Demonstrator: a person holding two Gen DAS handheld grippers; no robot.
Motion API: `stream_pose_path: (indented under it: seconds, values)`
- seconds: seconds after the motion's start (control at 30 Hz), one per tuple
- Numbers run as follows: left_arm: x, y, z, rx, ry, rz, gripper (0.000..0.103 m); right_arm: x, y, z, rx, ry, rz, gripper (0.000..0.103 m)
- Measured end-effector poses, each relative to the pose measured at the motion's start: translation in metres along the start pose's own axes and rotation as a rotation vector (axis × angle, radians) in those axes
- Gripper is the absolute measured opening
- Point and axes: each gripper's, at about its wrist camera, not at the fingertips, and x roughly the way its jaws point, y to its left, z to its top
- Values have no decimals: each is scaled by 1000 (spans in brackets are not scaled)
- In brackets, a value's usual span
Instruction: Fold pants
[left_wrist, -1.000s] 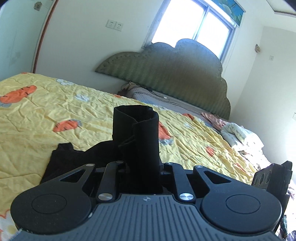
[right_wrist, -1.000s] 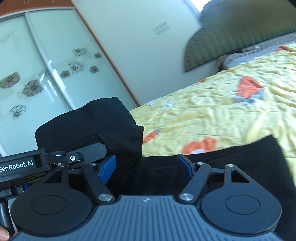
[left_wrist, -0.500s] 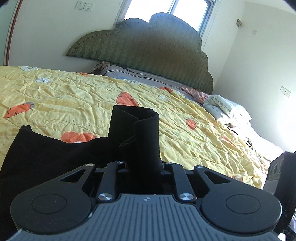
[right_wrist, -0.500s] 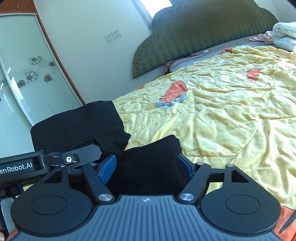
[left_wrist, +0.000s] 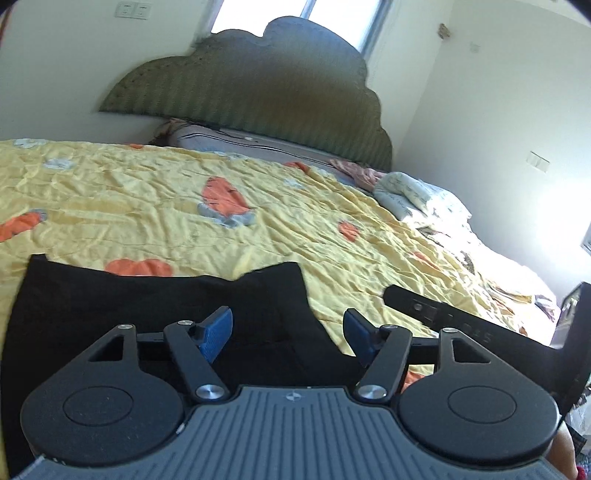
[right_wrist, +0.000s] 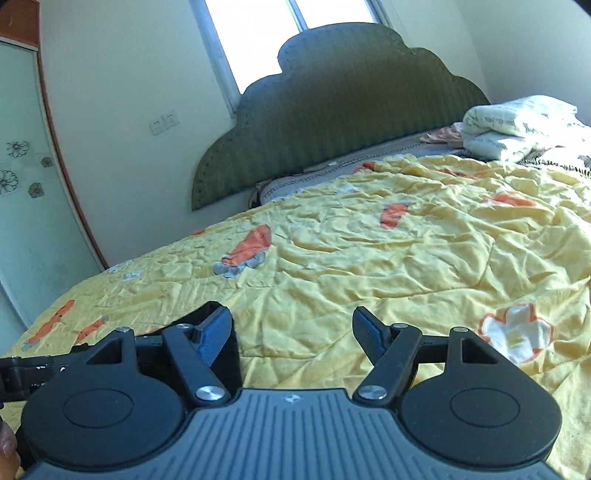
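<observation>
The black pants lie folded flat on the yellow carrot-print bedspread, under and ahead of my left gripper. Its jaws are opening, the blue pads stand apart and no cloth is pinched between them. In the right wrist view only a corner of the pants shows, behind the left blue pad. My right gripper is open over bare bedspread with nothing between its fingers. The right gripper's black body shows at the right of the left wrist view.
A green scalloped headboard stands at the far end under a window. Rolled white bedding and a pink cloth lie at the far right of the bed. A mirrored wardrobe door stands on the left. A fingertip shows at the bottom left.
My left gripper let go of the bunched black cloth, which now lies flat on the pants. The right gripper swung right, off the pants, and now faces open bedspread.
</observation>
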Motion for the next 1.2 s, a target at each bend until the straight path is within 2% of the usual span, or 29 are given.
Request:
stream_pose_path:
  seconds: [0.07,0.13,0.2,0.23,0.27,0.33,0.43,0.47,0.63,0.7,0.77,0.8,0.83,1.07,1.13,1.2]
  values:
    - [-16,25,-1,-51,-4,93,71,-3,11,2,-24,18,80,73]
    - [-31,51,0,-95,4,170,71,-3,21,3,3,67,216,72]
    - [-42,72,-6,-106,32,190,71,-2,25,1,59,127,345,72]
    - [-44,79,-11,-95,71,202,70,-2,29,-2,81,160,412,72]
    - [-45,85,-19,-69,120,214,70,-2,31,-5,86,178,437,72]
    - [-51,88,-34,-4,159,223,70,1,38,-14,53,231,392,72]
    - [-75,93,-42,22,114,239,70,5,35,-24,5,261,277,74]
    - [-81,98,-40,-9,100,238,70,6,30,-26,28,268,285,74]
    - [-102,141,-28,-314,30,200,70,16,22,-26,88,274,330,73]
    - [-106,149,-24,-381,18,186,70,21,26,-26,78,279,347,71]
    - [-106,146,-20,-377,13,189,70,27,33,-29,36,287,329,48]
    - [-105,142,-18,-367,8,186,70,28,36,-31,0,284,298,24]
    - [-104,137,-17,-355,5,173,70,28,40,-32,-50,275,250,18]
    - [-83,98,-13,-254,26,62,72,-1,44,-23,-155,179,197,12]
    - [-72,90,-16,-201,74,54,74,-1,45,-23,-207,194,173,12]
    - [-60,86,-23,-160,147,78,72,12,43,-31,-240,275,167,13]
